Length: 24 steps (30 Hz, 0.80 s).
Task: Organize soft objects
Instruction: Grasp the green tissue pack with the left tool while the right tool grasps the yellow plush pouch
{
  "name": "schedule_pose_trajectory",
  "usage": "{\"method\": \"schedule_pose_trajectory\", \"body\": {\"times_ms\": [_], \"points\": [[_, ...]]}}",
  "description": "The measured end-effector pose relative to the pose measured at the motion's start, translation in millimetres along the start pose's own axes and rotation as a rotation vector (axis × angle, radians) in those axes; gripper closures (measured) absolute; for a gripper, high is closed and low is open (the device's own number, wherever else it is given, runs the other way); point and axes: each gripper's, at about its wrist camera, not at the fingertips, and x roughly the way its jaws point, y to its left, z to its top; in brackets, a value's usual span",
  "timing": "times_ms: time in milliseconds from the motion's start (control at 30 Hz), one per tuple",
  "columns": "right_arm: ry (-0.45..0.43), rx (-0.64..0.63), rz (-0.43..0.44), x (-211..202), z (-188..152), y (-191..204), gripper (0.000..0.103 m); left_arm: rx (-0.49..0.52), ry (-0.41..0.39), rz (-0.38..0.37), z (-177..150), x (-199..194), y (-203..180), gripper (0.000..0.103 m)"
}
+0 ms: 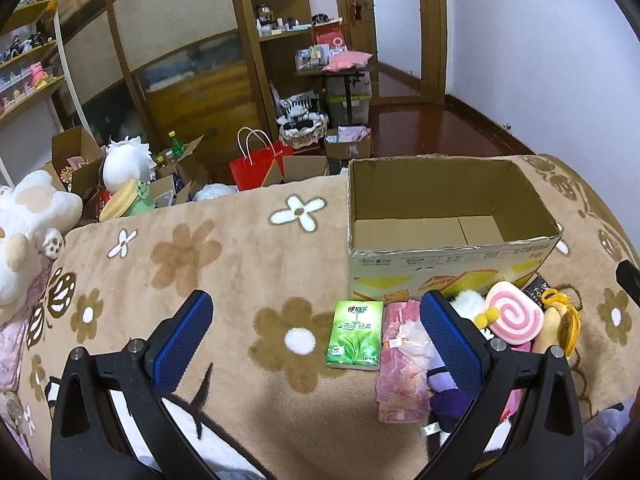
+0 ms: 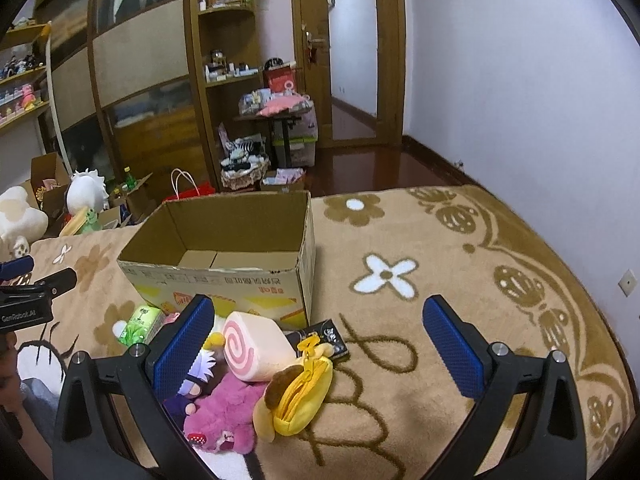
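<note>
An open, empty cardboard box point(image 1: 452, 272) point(image 2: 224, 292) stands on the beige flowered blanket point(image 1: 240, 272). In front of it lies a pile of soft items: a green tissue pack point(image 1: 354, 334) point(image 2: 140, 324), a pink plastic packet point(image 1: 402, 364), a pink swirl-roll plush point(image 1: 516, 316) point(image 2: 256, 344), a yellow pouch plush point(image 2: 300, 392), a magenta plush point(image 2: 226, 416) and a purple doll point(image 2: 192, 380). My left gripper point(image 1: 316, 316) is open and empty, just left of the pile. My right gripper point(image 2: 318, 320) is open and empty above the pile's right side.
A large white plush point(image 1: 24, 224) lies at the blanket's left edge. Beyond the bed are open boxes of toys point(image 1: 120, 176), a red gift bag point(image 1: 256, 164), wooden cabinets and a door point(image 2: 352, 52). The blanket point(image 2: 440, 280) stretches right of the box.
</note>
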Motion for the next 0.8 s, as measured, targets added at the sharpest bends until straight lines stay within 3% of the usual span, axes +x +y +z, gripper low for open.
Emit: {"method": "schedule_pose_trajectory", "body": {"times_ms": [267, 800], "points": [[0.059, 0.049, 0.025, 22, 16, -8, 0.000, -0.006, 0.065, -0.017, 6, 21, -3, 0.001], [0.210, 0.030, 0.040, 68, 10, -4, 0.000, 0.032, 0.191, -0.002, 10, 78, -16, 0.001]]}}
